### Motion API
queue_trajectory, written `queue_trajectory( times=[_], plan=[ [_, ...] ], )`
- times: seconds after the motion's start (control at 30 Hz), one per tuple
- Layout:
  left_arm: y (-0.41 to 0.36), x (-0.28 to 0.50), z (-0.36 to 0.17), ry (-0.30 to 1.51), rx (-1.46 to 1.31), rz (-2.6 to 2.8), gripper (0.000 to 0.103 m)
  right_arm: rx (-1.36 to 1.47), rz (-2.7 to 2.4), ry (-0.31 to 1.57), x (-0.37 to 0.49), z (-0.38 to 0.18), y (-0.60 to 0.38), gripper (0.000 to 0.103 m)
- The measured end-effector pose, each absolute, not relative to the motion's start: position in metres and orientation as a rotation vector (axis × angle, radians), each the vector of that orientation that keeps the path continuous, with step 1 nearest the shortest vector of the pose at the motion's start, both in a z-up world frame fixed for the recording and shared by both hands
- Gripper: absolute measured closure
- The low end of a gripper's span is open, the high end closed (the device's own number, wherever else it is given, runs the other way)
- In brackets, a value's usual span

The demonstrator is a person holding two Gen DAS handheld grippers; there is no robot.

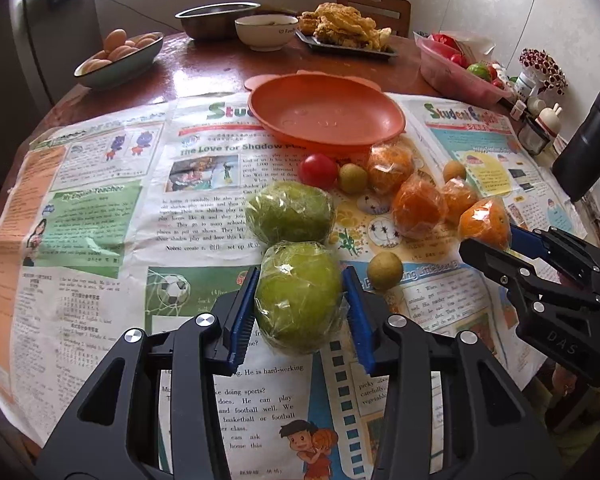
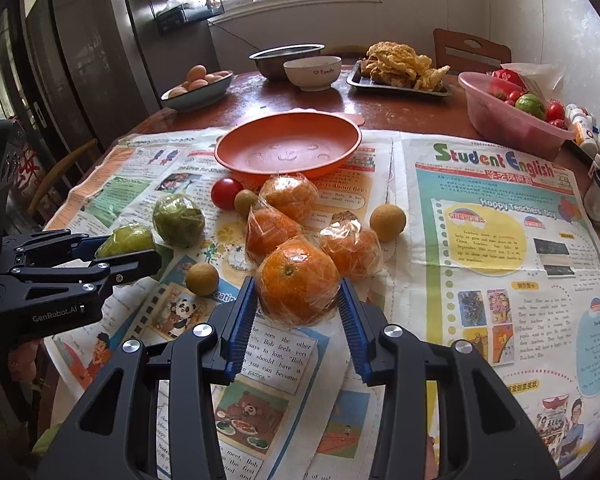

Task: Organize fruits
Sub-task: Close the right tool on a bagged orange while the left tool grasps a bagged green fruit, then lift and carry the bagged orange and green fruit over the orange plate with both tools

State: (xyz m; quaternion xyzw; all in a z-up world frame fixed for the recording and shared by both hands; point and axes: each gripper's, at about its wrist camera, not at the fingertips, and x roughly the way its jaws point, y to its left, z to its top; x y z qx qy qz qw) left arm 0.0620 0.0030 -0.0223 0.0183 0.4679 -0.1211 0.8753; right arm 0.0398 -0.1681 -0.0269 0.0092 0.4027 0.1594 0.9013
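My left gripper (image 1: pixel 300 300) is shut on a plastic-wrapped green apple (image 1: pixel 298 296) resting on the newspaper. A second wrapped green apple (image 1: pixel 290 212) lies just beyond it. My right gripper (image 2: pixel 298 300) is shut on a wrapped orange (image 2: pixel 298 278), with three more wrapped oranges (image 2: pixel 272 230) behind it. A red tomato (image 2: pixel 226 193) and small brown round fruits (image 2: pixel 387 222) lie around them. An empty orange plate (image 2: pixel 288 148) sits beyond the fruit. The right gripper also shows in the left wrist view (image 1: pixel 496 248) by an orange (image 1: pixel 485 222).
A bowl of eggs (image 2: pixel 198 88), a steel bowl (image 2: pixel 286 58), a white bowl (image 2: pixel 312 72), and a tray of fried food (image 2: pixel 400 76) stand at the back. A pink basin of fruit (image 2: pixel 512 114) and small bottles (image 2: pixel 588 136) stand at the right. Newspaper (image 2: pixel 480 240) covers the table.
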Motion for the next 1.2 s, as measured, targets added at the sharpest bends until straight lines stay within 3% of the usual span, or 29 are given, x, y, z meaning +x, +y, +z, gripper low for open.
queue_trajectory(
  times=[0.43, 1.2],
  plan=[
    [0.002, 0.082, 0.013, 0.934, 0.022, -0.255, 0.070, 0.023, 0.361, 0.780, 0.050, 0.005, -0.170, 0.063],
    [-0.011, 0.183, 0.018, 0.970, 0.007, -0.288, 0.070, -0.017, 0.400, 0.808, 0.140, 0.011, -0.160, 0.063]
  ],
)
